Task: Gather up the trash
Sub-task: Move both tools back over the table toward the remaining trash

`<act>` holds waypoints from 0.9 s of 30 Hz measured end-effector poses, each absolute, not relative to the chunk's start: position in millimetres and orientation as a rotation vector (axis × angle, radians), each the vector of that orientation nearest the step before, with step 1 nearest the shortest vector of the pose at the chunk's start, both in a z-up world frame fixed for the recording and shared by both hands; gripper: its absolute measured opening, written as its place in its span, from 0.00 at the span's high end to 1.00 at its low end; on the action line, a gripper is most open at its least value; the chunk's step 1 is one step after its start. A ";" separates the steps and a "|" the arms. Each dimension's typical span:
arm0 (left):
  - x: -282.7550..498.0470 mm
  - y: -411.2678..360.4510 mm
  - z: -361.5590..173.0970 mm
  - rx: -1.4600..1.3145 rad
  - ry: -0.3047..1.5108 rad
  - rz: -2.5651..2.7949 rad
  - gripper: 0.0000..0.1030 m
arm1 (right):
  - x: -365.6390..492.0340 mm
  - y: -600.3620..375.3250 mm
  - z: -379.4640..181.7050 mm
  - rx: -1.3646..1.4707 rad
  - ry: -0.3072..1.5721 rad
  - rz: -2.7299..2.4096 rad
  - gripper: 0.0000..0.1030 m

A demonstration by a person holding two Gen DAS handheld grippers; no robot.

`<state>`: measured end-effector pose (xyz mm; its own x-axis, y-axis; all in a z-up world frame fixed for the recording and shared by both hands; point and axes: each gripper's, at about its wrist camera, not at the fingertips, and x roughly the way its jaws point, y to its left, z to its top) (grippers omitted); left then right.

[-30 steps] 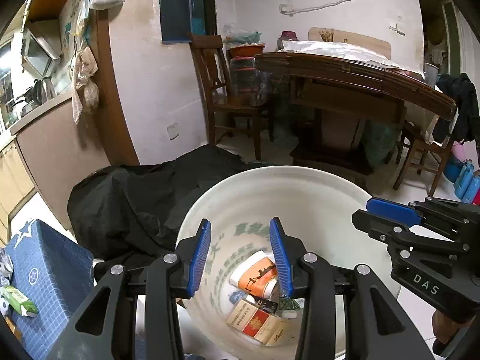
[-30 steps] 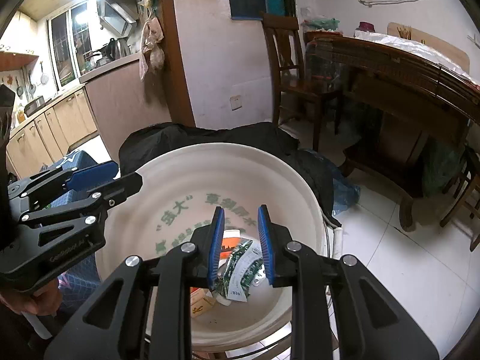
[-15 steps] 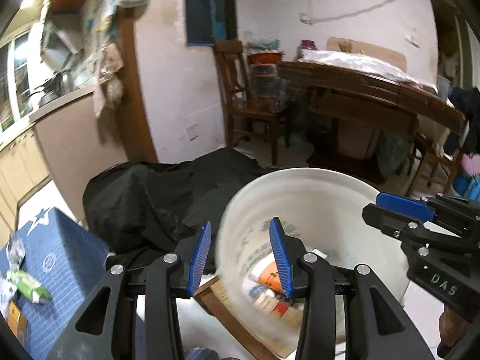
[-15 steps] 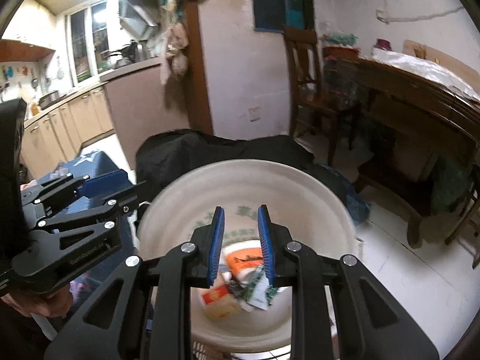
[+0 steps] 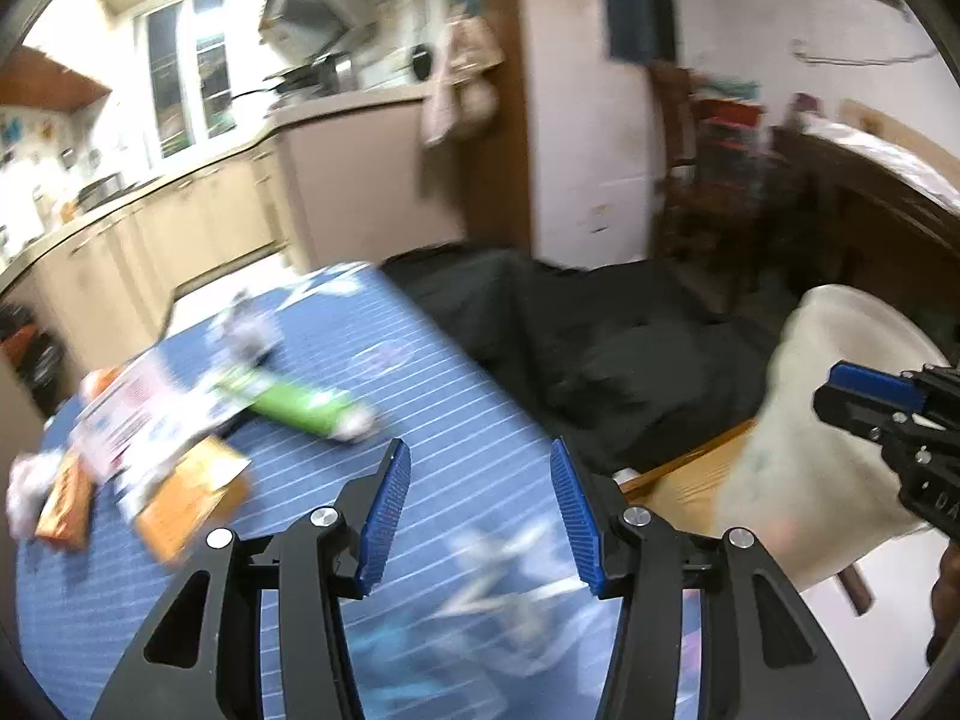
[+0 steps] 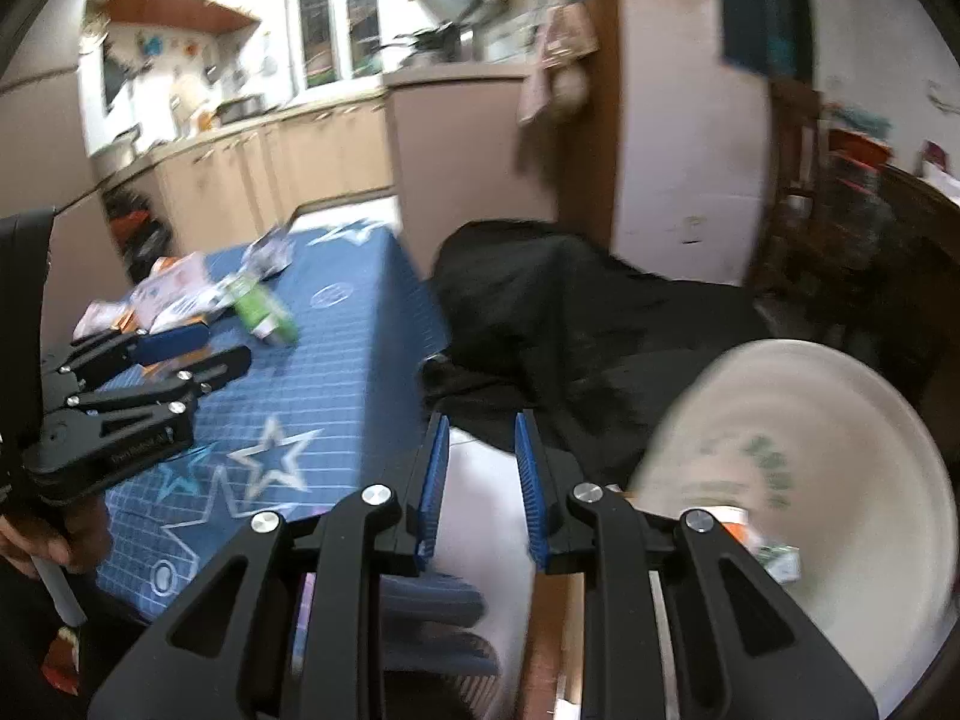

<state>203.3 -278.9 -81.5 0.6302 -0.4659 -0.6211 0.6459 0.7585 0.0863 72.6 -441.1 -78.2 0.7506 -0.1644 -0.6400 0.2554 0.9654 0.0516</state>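
Looking at the white bucket (image 6: 840, 420), some trash is already inside it: a few wrappers and small packs lie at the bottom. So part of the job looks done.

More trash waits on the bench with the blue star cloth (image 5: 456, 396). A green pack (image 5: 294, 405) lies there, with an orange box (image 5: 186, 498) and some white and pink papers (image 5: 126, 420) just beside it. All of these are blurry, so I cannot tell just what each one is.

The left tool (image 5: 474, 501) is over the blue cloth, near that pile. Its jaws have just been opening, and nothing is between them. The right tool (image 6: 480, 483) is between the bench and the bucket. Its jaws stand a little apart and they grip nothing.

I think the next job is to pick up the things left on the bench, and the green pack is the nearest one. Then each thing must go in the bucket, which stands off to the right of the bench, past a black heap (image 6: 540, 300).
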 end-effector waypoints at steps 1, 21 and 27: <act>207.5 -267.7 -85.6 0.317 0.621 -0.638 0.51 | 80.4 -434.0 -80.2 0.133 0.695 -0.205 0.79; 286.5 -81.3 -116.6 0.233 0.709 -0.631 0.38 | 214.8 -334.1 -98.1 -0.030 0.775 0.064 0.35; 316.9 -105.3 -133.8 0.210 0.827 -0.828 0.33 | 256.4 -329.4 -97.9 -0.097 0.783 0.114 0.13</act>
<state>316.9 -105.3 -133.8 0.3921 -0.5689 -0.7229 0.7230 0.6764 -0.1402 256.4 -329.4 -97.9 0.7029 0.0667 -0.7081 -0.1388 0.9893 -0.0446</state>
